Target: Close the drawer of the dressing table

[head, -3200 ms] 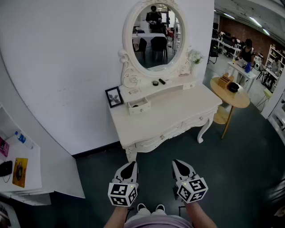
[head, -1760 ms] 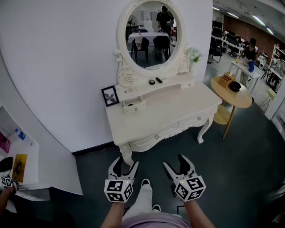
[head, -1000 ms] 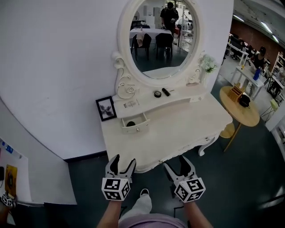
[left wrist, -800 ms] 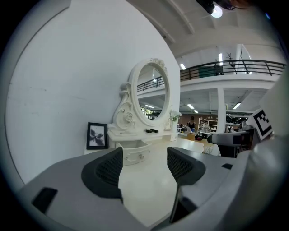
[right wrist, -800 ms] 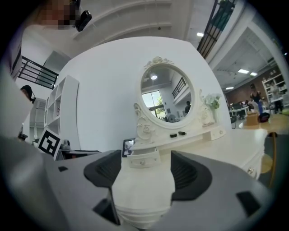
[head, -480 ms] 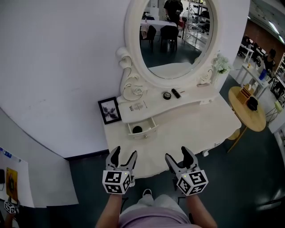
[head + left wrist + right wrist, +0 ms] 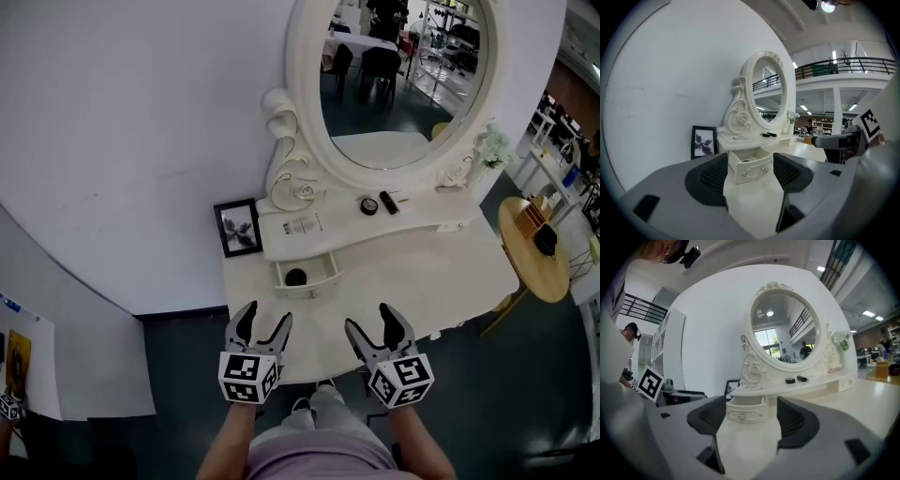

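A white dressing table [image 7: 403, 281] with an oval mirror [image 7: 403, 80] stands against the wall. Its small upper drawer [image 7: 307, 276] is pulled out, with a dark round thing inside. The same drawer [image 7: 750, 168] shows in the left gripper view and again as the drawer [image 7: 745, 410] in the right gripper view, straight ahead between the jaws. My left gripper [image 7: 262, 325] hangs open over the table's front edge, short of the drawer. To the right of it, my right gripper [image 7: 374, 324] is open too. Neither holds anything.
A framed picture [image 7: 239, 227] leans on the wall left of the drawer. Two small dark cosmetics [image 7: 378, 203] lie on the upper shelf. A round wooden side table [image 7: 539, 248] stands at the right. A white shelf unit [image 7: 84, 375] is at the left.
I have walked up to the dressing table. Both grippers now reach over its front edge, closer to the open drawer, and their jaws have stayed open.
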The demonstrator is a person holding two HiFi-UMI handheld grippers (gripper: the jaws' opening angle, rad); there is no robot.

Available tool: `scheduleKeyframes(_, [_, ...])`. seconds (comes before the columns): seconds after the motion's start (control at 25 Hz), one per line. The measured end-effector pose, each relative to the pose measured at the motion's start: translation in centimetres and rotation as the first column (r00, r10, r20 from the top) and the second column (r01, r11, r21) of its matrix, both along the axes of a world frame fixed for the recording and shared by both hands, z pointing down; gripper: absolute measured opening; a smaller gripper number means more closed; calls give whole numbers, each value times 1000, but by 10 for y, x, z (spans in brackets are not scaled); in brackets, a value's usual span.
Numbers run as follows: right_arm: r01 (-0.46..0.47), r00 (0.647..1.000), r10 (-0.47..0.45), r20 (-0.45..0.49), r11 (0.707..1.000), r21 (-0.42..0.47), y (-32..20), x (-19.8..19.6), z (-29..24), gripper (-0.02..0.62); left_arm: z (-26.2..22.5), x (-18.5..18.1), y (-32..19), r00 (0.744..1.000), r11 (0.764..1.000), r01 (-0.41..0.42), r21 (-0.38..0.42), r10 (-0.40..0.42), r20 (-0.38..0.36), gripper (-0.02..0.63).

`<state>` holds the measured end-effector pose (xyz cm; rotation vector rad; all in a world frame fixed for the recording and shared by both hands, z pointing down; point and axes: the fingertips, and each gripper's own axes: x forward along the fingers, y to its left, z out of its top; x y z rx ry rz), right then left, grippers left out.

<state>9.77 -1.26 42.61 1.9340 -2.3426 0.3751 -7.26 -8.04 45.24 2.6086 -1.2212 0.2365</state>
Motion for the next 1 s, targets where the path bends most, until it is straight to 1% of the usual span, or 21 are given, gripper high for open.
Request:
scheduleKeyframes(0.16, [44,999,-44,-4,999,-4,-22,5,2,333,6,7,-8,1000,1000,23,-14,-22,20,295])
scheduleKeyframes(0.52, [173,984,-175,-27,983,-53,-72,8,23,333,15,14,-36,993,992,120,-25,-120,25,295])
scheduleKeyframes(0.8, [241,968,-247,-51,965,-104,-94,7,45,334,30,15,-45,986,986,161,-47,-159,40,295])
scheduleKeyframes(1.0, [272,957,-283,-67,952,-140,-103,7,61,333,43,16,-47,984,982,177,-70,-173,51,295])
